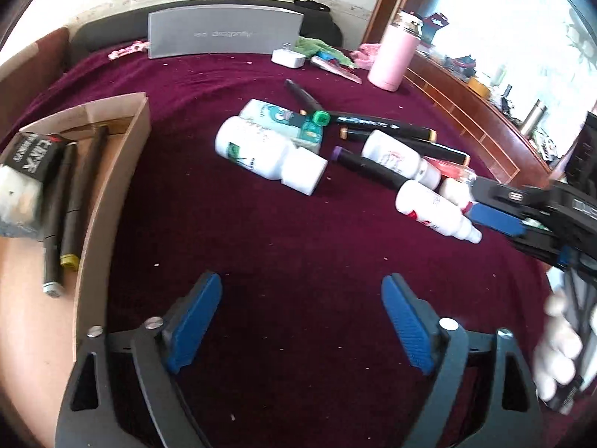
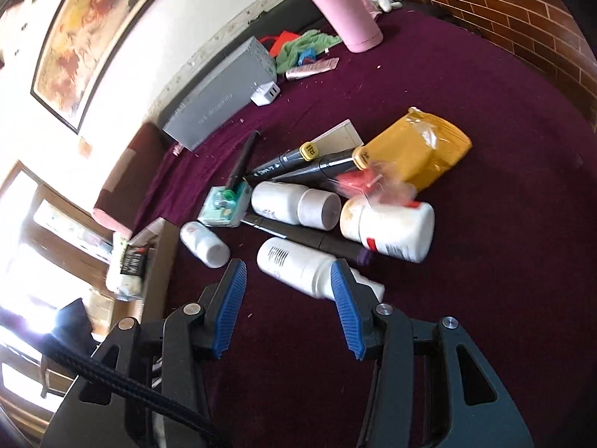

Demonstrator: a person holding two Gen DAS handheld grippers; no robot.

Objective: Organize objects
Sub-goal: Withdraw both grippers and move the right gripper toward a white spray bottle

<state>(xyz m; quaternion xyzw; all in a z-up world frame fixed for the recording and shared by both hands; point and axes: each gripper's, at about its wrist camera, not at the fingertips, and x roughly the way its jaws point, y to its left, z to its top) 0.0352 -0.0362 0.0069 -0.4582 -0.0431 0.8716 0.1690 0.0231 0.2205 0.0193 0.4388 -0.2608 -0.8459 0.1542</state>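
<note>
A pile of white bottles (image 1: 272, 156) and black markers (image 1: 388, 127) lies on the maroon cloth (image 1: 280, 246). A cardboard box (image 1: 112, 186) at the left holds markers (image 1: 71, 201) and a black packet (image 1: 33, 153). My left gripper (image 1: 302, 321) is open and empty, above bare cloth in front of the pile. My right gripper (image 2: 287, 298) is open, its right pad (image 2: 347, 310) beside a lying white spray bottle (image 2: 298, 265). It shows in the left wrist view (image 1: 496, 216) at the right of the pile. A yellow pouch (image 2: 414, 149) lies behind the pile.
A pink flask (image 1: 393, 56) stands at the back right. A grey box (image 1: 224, 33), a white charger (image 1: 287, 58) and a green cloth (image 1: 321, 50) lie along the back. A wooden ledge (image 1: 477, 112) runs along the right.
</note>
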